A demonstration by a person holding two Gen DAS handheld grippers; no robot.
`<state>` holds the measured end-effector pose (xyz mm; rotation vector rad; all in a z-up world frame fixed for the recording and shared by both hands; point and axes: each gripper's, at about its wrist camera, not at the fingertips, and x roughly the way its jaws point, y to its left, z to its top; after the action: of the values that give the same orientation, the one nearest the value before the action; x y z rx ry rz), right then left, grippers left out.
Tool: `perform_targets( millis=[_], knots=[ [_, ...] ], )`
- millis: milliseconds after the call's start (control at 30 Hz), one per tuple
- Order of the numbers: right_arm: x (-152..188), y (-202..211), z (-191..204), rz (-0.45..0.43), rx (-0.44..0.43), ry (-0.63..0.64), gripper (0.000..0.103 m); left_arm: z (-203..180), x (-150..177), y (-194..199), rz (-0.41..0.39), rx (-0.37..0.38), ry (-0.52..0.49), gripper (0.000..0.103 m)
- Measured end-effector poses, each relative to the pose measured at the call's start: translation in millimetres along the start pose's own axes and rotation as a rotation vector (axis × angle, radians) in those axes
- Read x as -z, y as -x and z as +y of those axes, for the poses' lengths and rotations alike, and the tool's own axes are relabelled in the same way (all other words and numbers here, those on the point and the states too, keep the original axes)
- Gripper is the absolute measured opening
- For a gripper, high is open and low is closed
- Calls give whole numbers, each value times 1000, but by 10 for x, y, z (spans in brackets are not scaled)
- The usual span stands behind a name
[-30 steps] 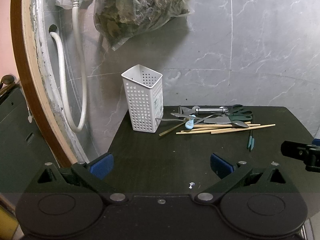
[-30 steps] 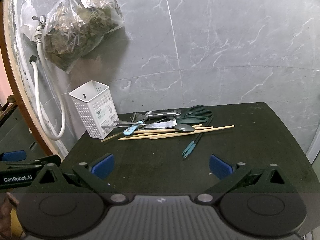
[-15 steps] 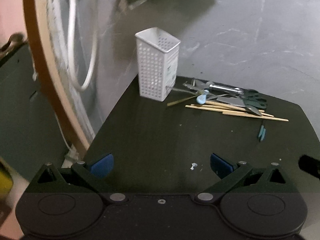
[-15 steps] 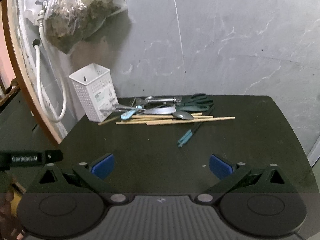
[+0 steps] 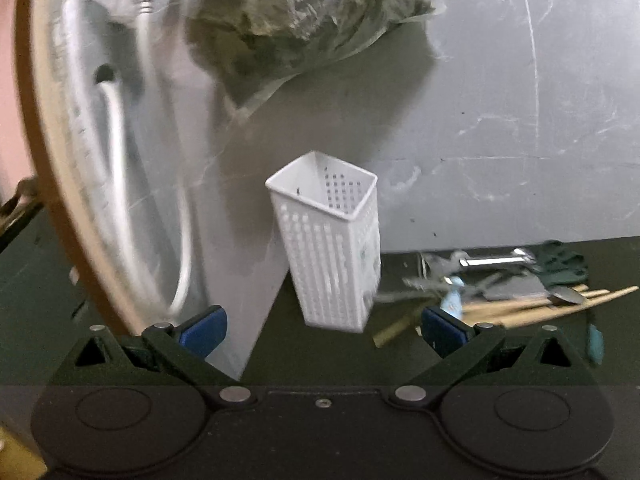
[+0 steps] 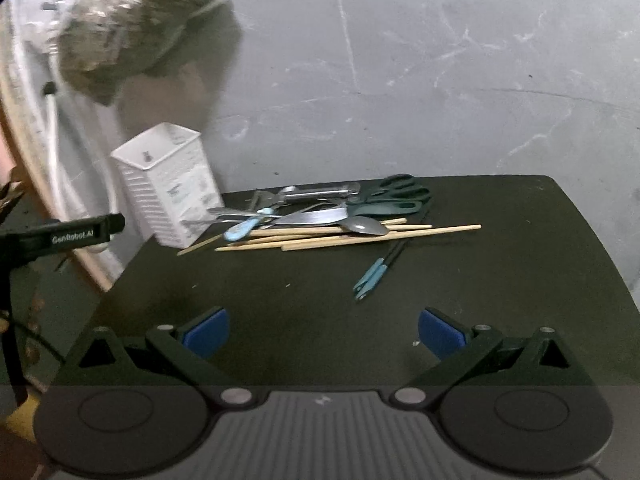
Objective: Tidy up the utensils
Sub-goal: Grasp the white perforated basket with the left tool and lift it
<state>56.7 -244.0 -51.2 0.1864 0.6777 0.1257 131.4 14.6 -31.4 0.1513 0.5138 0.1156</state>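
A grey marble-veined wall [image 6: 460, 80] backs a dark matte table [image 6: 500, 280] with rounded corners. At far left a white hose [image 5: 116, 184] hangs blurred beside a curved wooden edge, and a clear plastic bag [image 5: 304, 12] of crumpled brownish leaves hangs on the wall, its top cut off. Below it the white perforated plastic holder [image 5: 328, 256], tall and square-mouthed, stands upright at the table's back-left corner, mouth up. The left gripper [image 5: 320, 326] hovers before it, blue-padded fingers spread wide, nothing between them. Just right of the holder lies the utensil heap: pale wooden chopsticks [image 6: 352, 236] with long axes running left-right, a blue-handled utensil [image 6: 244, 229], a steel spoon [image 6: 366, 225], a knife blade [image 6: 316, 216], a steel tool behind, and dark green scissors [image 6: 394, 196] with handles to the right. The heap's overlapping metal pieces are hard to separate. A teal-tipped dark pair of chopsticks [image 6: 376, 270] lies apart, angled toward the front. The right gripper [image 6: 322, 330] hangs over bare table, fingers wide apart, empty.
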Motion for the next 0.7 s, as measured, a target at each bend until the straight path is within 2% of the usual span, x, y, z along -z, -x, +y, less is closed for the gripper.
perform_targets(
  millis=[133,300,367,500,600,633,700],
  knots=[
    [-99,-155,138,5,74,-44,103,90,-134,-573,-22,48,-79,103],
    [-155,-292,382,25,169,-79,103,186,-222,-1154,-18,117,-87,103],
    [-155,-329,476,42,172,-69,103,191,-244,-1281,-37,167,-102,103],
    [-201,-422,631,74,204,-40,103,176,-276,-1426,-53,204,-109,102],
    [-226,-508,697,94,215,-27,103,205,-282,-1497,-13,197,-82,102],
    [-233,-529,712,98,212,-25,103,214,-279,-1519,-3,198,-78,100],
    [-248,-563,733,104,207,-19,103,221,-263,-1548,10,204,-80,89]
  ],
)
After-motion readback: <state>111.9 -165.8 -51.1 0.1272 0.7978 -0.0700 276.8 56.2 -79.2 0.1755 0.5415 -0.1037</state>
